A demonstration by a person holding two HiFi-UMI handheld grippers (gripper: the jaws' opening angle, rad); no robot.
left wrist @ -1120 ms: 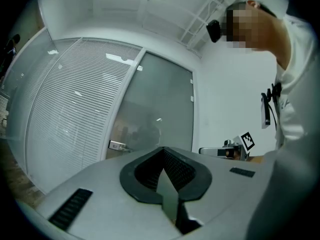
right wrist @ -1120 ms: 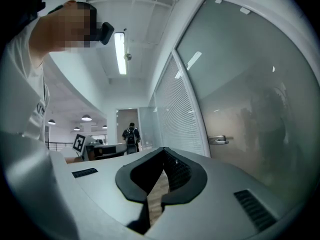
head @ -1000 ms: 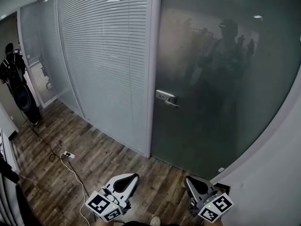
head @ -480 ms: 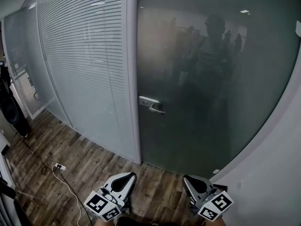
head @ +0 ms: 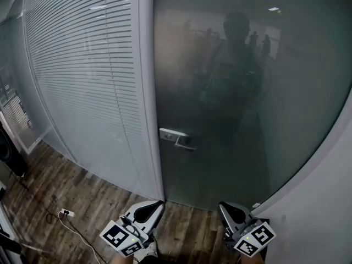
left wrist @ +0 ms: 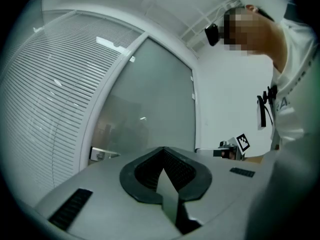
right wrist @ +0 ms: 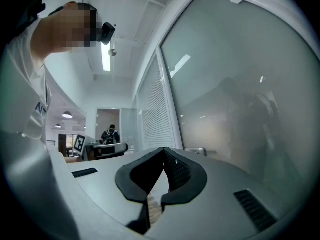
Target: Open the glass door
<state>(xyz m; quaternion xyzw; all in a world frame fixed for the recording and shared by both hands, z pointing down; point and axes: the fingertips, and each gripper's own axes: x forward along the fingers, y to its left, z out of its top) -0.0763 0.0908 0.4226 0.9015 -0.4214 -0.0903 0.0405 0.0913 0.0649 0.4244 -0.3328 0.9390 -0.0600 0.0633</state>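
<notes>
Here, handle (head: 176, 138): on the left edge of the door (head: 258, 109), tight against the post (head: 147, 92); nothing touches it.
Handle axis: the lever runs about level, from its plate by the post out to the right, and its free end dips a little.
Door: frosted glass spreading right of the handle. It looks shut, its edge flush with the post.
Blinds (head: 82, 76): left of the handle, beyond the post.
Left gripper (head: 152, 207): below the handle and slightly to its left, well apart from it. The jaws are pressed together with nothing between them.
Right gripper (head: 227, 209): below the handle and further off to its right, also well apart. The jaws are together and empty.
Left gripper view: the handle sits well left of the jaw tips, so this gripper aims past it, at the glass.
Right gripper view: the handle sits just right of the jaw tips, so this gripper aims closer to it.
Nearer hand: a close call. In the head view the left lies closer to the handle sideways, but the right is better lined up with it.
Coming move, as I judge it: bring one gripper up and forward to the lever, meeting it across its length near the free end. The jaws must part first if the lever is to be clasped rather than pushed down.
Risk: pressed-together jaws may slide off the smooth lever onto the glass.
</notes>
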